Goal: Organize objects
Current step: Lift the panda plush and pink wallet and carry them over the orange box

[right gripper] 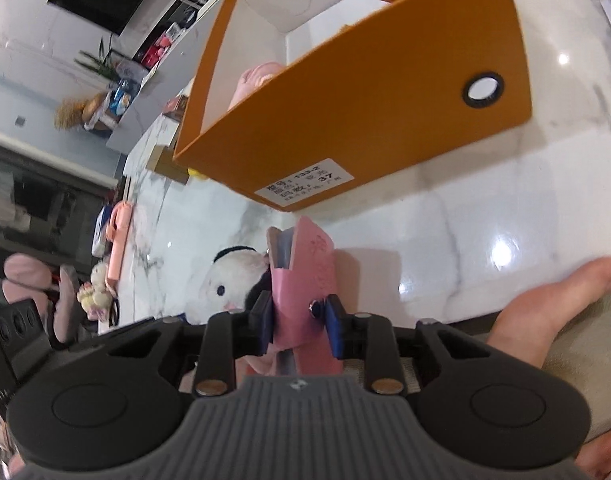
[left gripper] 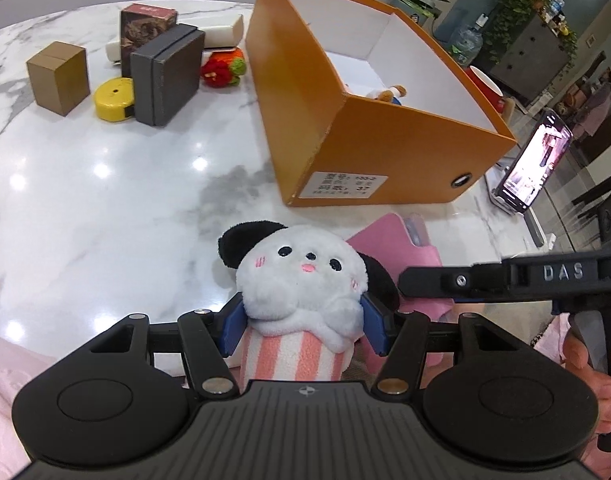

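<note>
On the marble table (left gripper: pixel 85 184), seen from your left wrist camera, the far items sit around ten to eleven o'clock: a small brown carton (left gripper: pixel 57 78), then a yellow tape measure (left gripper: pixel 114 99) touching the foot of a dark grey box (left gripper: pixel 167 80), with a reddish printed box (left gripper: pixel 145 28) and a white case (left gripper: pixel 221 36) behind. A red knitted toy (left gripper: pixel 221 67) lies at about twelve o'clock, just beside the orange shoebox (left gripper: pixel 385 152), which stands open at one o'clock with a small plush (left gripper: pixel 389 94) inside against its near wall.

At six o'clock your left gripper (left gripper: pixel 301 328) is clamped on the panda plush (left gripper: pixel 301 280), blue pads (left gripper: pixel 233 330) pressing either side of its body above the pink striped base, held upright. Past it at three o'clock your right gripper's black arm (left gripper: pixel 505 276) crosses in, with a phone (left gripper: pixel 533 164) propped on the table beyond, at two o'clock.

From your right wrist camera, the panda plush (right gripper: pixel 225 284) shows at nine o'clock. Your right gripper (right gripper: pixel 299 320) has its pads (right gripper: pixel 334 326) pressed on a pink wallet (right gripper: pixel 305 276), which stands on edge in the grip with its open end pointing toward the shoebox (right gripper: pixel 365 100) at twelve o'clock. A bare foot (right gripper: pixel 553 304) rests at three o'clock.
</note>
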A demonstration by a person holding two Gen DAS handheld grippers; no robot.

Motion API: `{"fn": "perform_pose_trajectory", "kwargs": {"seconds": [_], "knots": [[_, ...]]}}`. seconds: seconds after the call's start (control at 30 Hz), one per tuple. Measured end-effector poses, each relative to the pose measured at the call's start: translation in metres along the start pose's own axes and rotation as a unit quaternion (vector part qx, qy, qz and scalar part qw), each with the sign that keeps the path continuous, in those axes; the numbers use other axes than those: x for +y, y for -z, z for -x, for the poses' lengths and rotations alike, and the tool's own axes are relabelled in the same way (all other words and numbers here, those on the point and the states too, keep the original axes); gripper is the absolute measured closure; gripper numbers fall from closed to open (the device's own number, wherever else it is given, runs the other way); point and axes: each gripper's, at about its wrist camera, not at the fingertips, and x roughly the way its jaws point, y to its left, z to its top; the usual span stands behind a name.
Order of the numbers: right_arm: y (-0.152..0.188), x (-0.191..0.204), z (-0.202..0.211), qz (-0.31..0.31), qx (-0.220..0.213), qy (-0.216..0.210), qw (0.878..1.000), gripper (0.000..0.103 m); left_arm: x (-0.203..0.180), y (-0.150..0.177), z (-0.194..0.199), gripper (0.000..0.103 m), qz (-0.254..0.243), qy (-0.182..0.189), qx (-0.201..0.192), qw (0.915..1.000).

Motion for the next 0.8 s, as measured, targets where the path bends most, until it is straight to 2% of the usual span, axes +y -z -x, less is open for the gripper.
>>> {"fn": "perform_pose_trajectory", "kwargs": {"seconds": [0.2,0.37,0.57,0.7,0.8], "knots": [[0.006,0.009,0.01,0.051,-0.006,0.02,0.998,0.076,0.001,-0.006,0.02,0.036,0.01,0.001,-0.027,0.9996],[0.007,0.029,0.035,0.073,-0.025,-0.011,0.997,0.077,-0.009,-0.016,0.055,0.037,0.001,0.017,-0.066,0.9977],[-0.003,0.058,0.076,0.105,-0.077,-0.033,0.991,0.077,-0.015,-0.045,0.089,0.037,0.007,0.046,-0.121,0.9915],[-0.024,0.07,0.096,0.111,-0.119,-0.05,0.985,0.077,-0.02,-0.072,0.096,0.037,-0.006,0.046,-0.149,0.9878],[-0.045,0.078,0.1,0.114,-0.143,-0.044,0.982,0.077,-0.022,-0.093,0.093,0.037,-0.011,0.047,-0.163,0.9854]]}}
